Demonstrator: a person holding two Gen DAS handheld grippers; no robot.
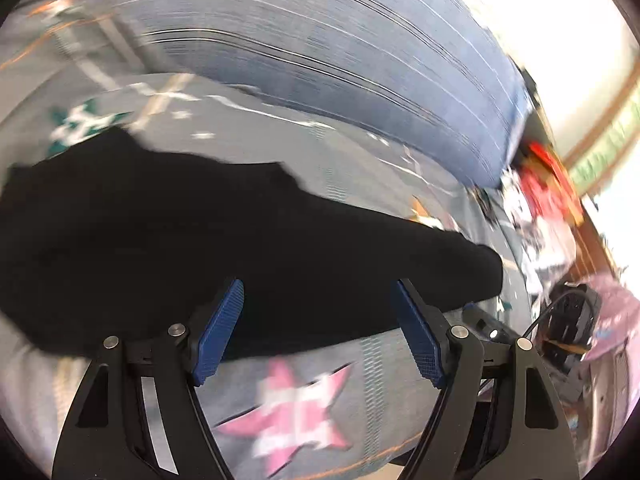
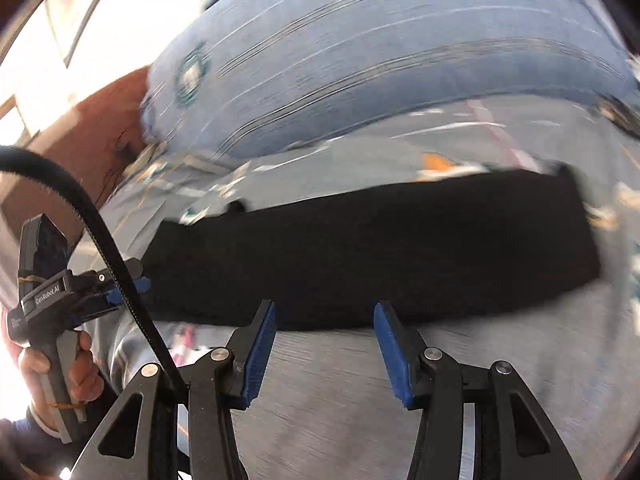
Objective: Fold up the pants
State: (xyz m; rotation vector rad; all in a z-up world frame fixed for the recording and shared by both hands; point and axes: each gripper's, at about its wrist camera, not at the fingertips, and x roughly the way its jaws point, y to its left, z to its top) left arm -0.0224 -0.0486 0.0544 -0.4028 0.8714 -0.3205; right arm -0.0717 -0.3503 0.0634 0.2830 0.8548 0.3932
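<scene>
The black pants (image 1: 208, 240) lie folded into a long band on a grey bedsheet with star prints (image 1: 296, 404). In the right wrist view the pants (image 2: 380, 248) stretch across the middle. My left gripper (image 1: 320, 300) is open and empty, its blue pads over the near edge of the pants. My right gripper (image 2: 325, 316) is open and empty, its tips at the near edge of the pants. The left gripper also shows in the right wrist view (image 2: 132, 284), held in a hand at the pants' left end. Both views are motion-blurred.
A large blue striped pillow or duvet (image 1: 340, 60) lies behind the pants and also shows in the right wrist view (image 2: 380, 64). Red and white items (image 1: 548, 184) lie at the right. A brown wooden headboard (image 2: 92, 128) stands at the left.
</scene>
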